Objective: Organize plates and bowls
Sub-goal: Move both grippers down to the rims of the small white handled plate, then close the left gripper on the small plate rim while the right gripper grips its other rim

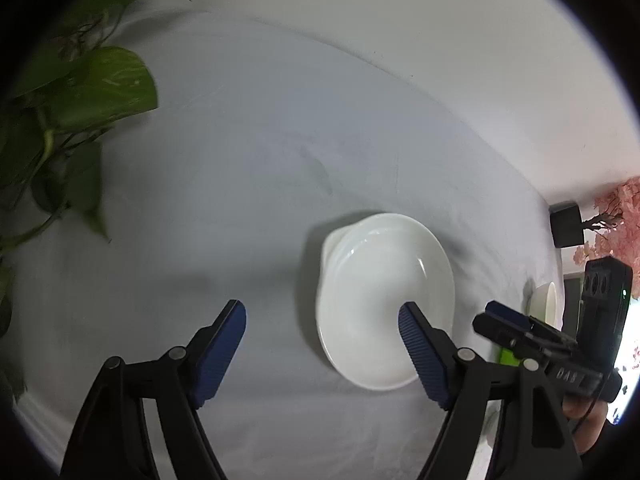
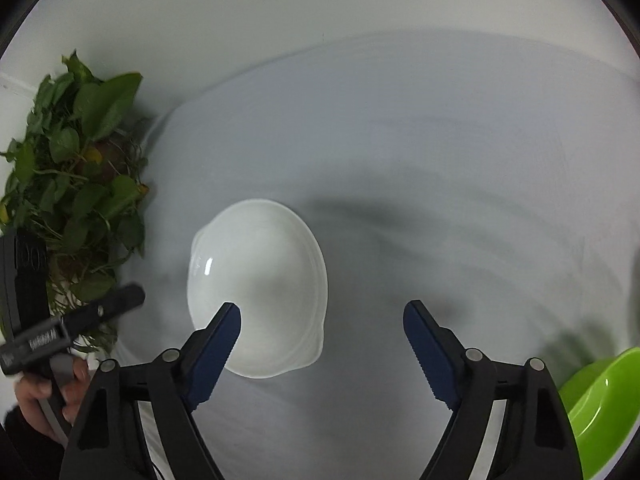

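Observation:
A stack of shallow white dishes [image 1: 386, 304] [image 2: 260, 280] rests on the grey tablecloth. My left gripper [image 1: 322, 310] hangs open above it; its right finger overlaps the top dish and its left finger is over bare cloth. The stack's left rim lies between the jaws, and no pad presses on it. My right gripper [image 2: 323, 309] is open too, its left finger over the dish and its right finger over cloth. Each gripper shows at the edge of the other's view: the right gripper [image 1: 490, 316] and a finger of the left one [image 2: 124, 298].
A leafy green plant [image 1: 80, 120] [image 2: 80, 184] stands at the left by the white wall. A lime green bowl [image 2: 604, 396] sits at the lower right, and a small white bowl [image 1: 546, 304] at the far right. A hand [image 2: 44, 396] holds the left gripper's handle.

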